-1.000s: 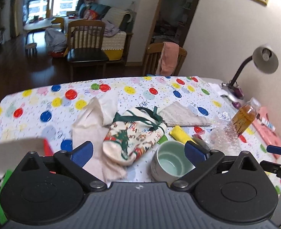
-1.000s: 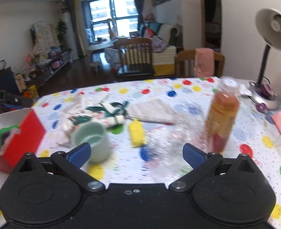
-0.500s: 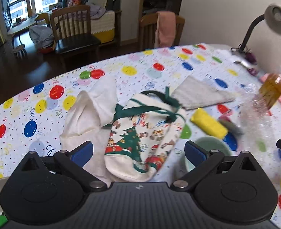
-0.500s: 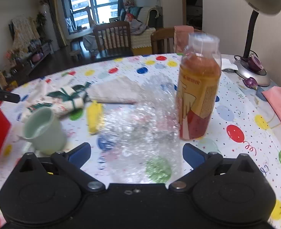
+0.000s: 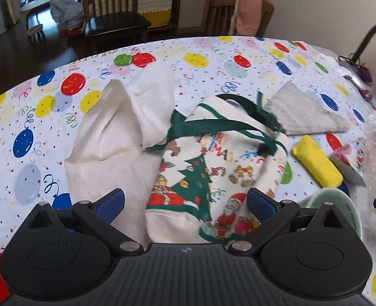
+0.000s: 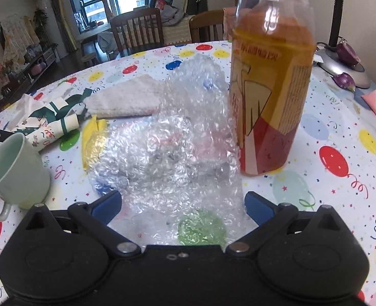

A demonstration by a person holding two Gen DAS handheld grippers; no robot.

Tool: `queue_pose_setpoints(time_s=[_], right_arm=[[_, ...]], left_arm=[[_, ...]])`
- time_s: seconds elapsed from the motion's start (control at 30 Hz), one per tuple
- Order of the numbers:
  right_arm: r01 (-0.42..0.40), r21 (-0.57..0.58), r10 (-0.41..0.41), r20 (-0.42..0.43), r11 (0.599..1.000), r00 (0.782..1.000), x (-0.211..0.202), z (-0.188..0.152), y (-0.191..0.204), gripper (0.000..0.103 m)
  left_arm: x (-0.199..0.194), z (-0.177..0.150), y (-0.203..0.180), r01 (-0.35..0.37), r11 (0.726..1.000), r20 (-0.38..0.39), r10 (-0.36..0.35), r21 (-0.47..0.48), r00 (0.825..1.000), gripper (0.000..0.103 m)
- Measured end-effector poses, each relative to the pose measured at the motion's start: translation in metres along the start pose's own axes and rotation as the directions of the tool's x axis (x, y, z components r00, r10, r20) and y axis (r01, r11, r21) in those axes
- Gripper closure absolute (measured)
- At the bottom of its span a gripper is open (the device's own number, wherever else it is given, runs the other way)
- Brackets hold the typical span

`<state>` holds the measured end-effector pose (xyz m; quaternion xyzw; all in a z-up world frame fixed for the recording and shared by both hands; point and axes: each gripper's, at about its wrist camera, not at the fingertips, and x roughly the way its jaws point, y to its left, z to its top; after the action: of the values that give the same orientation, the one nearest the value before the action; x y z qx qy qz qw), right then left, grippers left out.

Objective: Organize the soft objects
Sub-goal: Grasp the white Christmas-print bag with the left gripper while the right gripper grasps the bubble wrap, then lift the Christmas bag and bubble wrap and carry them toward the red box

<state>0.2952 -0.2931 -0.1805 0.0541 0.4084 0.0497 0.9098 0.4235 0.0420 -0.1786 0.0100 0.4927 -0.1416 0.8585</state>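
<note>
I have both tools spread wide and holding nothing. My left gripper [image 5: 185, 201] hangs low over the cream drawstring cloth bag printed with a Christmas tree and Santa [image 5: 221, 168], its blue pads [image 5: 111, 201] straddling the bag's near end. The bag lies flat on the balloon-patterned tablecloth [image 5: 35, 117], overlapping a plain off-white cloth pouch [image 5: 106, 140] on its left; a folded grey-white towel triangle [image 5: 305, 112] lies just past its green ribbon ties [image 5: 221, 125].

My right gripper [image 6: 183, 204] faces a crumpled sheet of clear bubble wrap [image 6: 177, 148], whose near edge reaches in between the pads. A tall plastic bottle of amber drink [image 6: 272, 84] stands just beside the wrap on the right, and a pale green ceramic mug [image 6: 17, 170] sits to the left.

I judge everything soft here to be light and limp — the bag will fold and sag, so I would pinch a bunched thickness near its bottom hem rather than a single layer, and avoid the ribbons, which could slip loose. The bubble wrap looks slick and springy; a grip well in from the edge should hold better than a corner. The bottle is the worry — dragging the wrap sideways could tip it. The yellow soft block [image 5: 315, 163] near the mug looks squashy and easy to take across its short side.
</note>
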Motion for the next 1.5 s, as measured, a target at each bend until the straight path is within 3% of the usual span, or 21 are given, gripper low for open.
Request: queue_pose_setpoints(time_s=[0.13,0.2,0.27,0.33,0.53,0.63,0.8,1.13,1.5], right_arm=[[0.016,-0.008,-0.016,-0.006,1.0,1.0,0.005,0.0,0.002,0.006],[0.02,-0.009,-0.02,-0.012,1.0,1.0,0.007,-0.001,0.002,0.012],[0.034,-0.017,-0.035,-0.017,0.999,0.999,0.007,-0.003,0.004,0.018],[0.048,-0.036,-0.049,-0.016,0.998,0.999,0.007,-0.004,0.007,0.023],[0.093,-0.093,-0.094,-0.011,0.991,0.996,0.004,-0.008,0.017,0.041],[0.131,-0.145,-0.133,-0.008,0.981,0.991,0.003,-0.009,0.025,0.055],[0.154,-0.179,-0.157,-0.002,0.972,0.988,-0.001,-0.009,0.033,0.095],[0.126,-0.128,-0.109,0.126,0.984,0.986,-0.05,0.0,0.032,0.1],[0.009,-0.095,0.011,0.21,0.995,0.978,-0.112,0.014,0.054,0.1]], left_arm=[[0.008,0.002,0.006,-0.015,0.999,0.003,0.015,-0.035,1.0,0.003],[0.011,0.003,0.005,-0.028,0.999,0.007,0.029,-0.03,1.0,0.013],[0.012,0.003,0.002,-0.041,0.999,0.012,0.041,-0.008,0.999,0.039],[0.014,0.002,-0.003,-0.054,0.998,0.007,0.054,0.019,0.998,0.052],[0.011,-0.005,-0.02,-0.129,0.984,0.038,0.125,0.123,0.991,0.069],[0.008,-0.007,-0.026,-0.154,0.977,0.049,0.148,0.146,0.988,0.072],[-0.003,-0.01,-0.035,-0.181,0.97,0.083,0.169,0.163,0.982,0.077],[-0.045,-0.01,-0.039,-0.182,0.977,0.164,0.162,0.111,0.973,0.083],[-0.105,-0.018,-0.036,-0.125,0.991,0.221,0.113,0.041,0.969,0.088]])
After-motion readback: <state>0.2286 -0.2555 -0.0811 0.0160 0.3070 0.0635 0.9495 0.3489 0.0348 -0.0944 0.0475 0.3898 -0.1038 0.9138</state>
